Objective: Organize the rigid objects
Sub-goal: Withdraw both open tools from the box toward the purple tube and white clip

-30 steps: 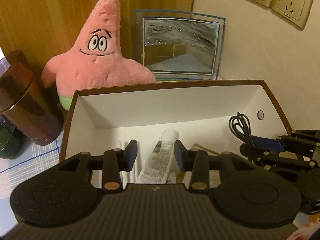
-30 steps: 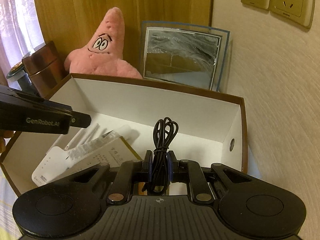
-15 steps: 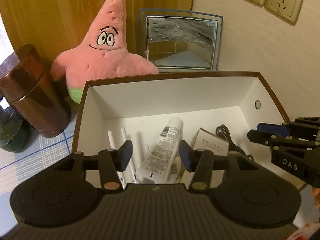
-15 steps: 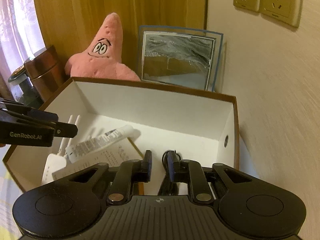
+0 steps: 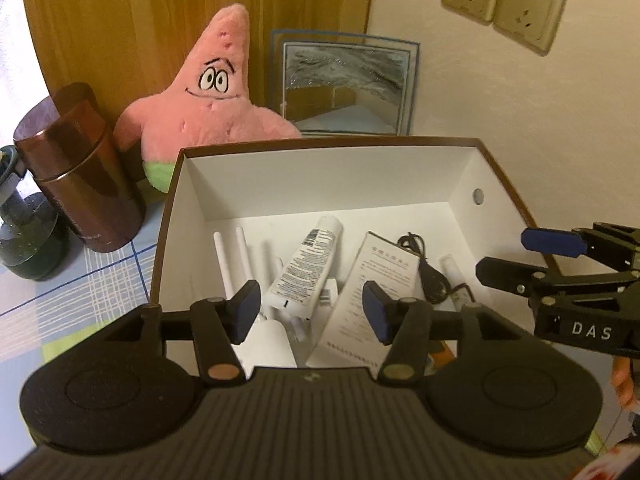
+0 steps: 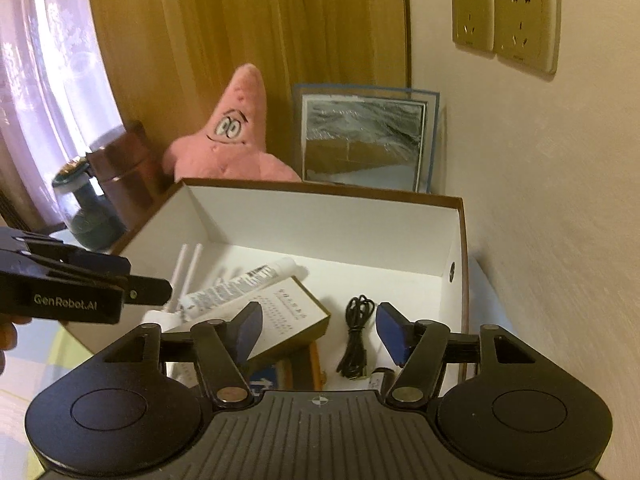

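— Two grippers are seen over the open box (image 5: 500, 168), are they not? How are they held?

— Both are held with the jaws spread apart and nothing between them. The left gripper (image 5: 310, 308) is poised above the near left part of the box; the right gripper (image 6: 318, 330) is poised above the near right part, close to the right wall.

— Where is the black cable (image 6: 354, 340) found?

— It is laid in a loose bundle on the white floor of the box, below the right gripper's open jaws and not touched by them. In the left wrist view the same cable (image 5: 428, 276) is seen just right of the booklet (image 5: 376, 292).

— What else is contained in the box?

— A white tube (image 5: 306, 268) with printed text is laid diagonally near the middle, its cap end towards the back wall. White antenna rods (image 5: 224, 264) of a flat white device are seen to its left, partly covered by the tube. The booklet is propped at a tilt, one edge raised. A small white stick (image 5: 452, 276) is seen beside the cable; what it is cannot be told.

— And outside the box?

— A pink star plush (image 5: 208, 112) and a framed picture (image 5: 344, 84) are stood behind it, a brown canister (image 5: 80, 172) to the left, and two wall sockets (image 6: 504, 20) above.
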`<state>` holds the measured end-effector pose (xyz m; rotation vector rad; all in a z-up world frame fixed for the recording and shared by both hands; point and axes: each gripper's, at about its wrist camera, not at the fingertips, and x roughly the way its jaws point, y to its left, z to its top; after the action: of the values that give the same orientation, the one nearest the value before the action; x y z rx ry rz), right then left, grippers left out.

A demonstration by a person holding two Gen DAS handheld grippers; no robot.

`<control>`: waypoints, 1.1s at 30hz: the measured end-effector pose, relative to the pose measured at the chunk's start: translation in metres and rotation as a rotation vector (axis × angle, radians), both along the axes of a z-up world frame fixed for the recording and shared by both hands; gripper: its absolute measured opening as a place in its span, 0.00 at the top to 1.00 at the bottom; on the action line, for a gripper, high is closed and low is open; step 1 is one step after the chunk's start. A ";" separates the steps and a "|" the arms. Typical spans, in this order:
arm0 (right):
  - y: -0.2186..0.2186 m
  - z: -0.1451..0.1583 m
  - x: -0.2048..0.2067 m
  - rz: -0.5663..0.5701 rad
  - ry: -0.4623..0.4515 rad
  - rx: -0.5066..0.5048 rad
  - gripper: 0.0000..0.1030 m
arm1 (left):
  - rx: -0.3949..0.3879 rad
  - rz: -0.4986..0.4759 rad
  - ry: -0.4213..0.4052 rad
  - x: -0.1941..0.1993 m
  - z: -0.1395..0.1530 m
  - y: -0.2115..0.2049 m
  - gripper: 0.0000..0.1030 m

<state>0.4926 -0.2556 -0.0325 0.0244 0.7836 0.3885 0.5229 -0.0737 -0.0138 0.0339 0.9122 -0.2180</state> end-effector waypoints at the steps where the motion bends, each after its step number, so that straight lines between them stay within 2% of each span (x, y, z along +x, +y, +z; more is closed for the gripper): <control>1: 0.000 0.003 -0.004 -0.001 -0.004 0.005 0.40 | -0.004 -0.005 -0.006 -0.005 0.003 0.000 0.49; 8: 0.000 0.018 -0.033 0.004 -0.023 0.039 0.37 | -0.028 -0.008 -0.044 -0.040 0.020 0.007 0.49; 18: 0.007 0.022 -0.079 0.049 -0.007 0.063 0.35 | -0.034 0.033 -0.063 -0.098 0.032 0.032 0.49; 28: 0.025 0.011 -0.119 0.123 0.040 0.065 0.35 | -0.021 0.089 -0.015 -0.150 0.016 0.048 0.49; 33: 0.033 0.005 -0.138 0.152 0.068 0.064 0.35 | -0.038 0.116 0.023 -0.171 0.006 0.055 0.49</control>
<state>0.3546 -0.2228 -0.0276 0.0378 0.8424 0.5589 0.3523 -0.0184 -0.0082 -0.0567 0.9300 -0.1280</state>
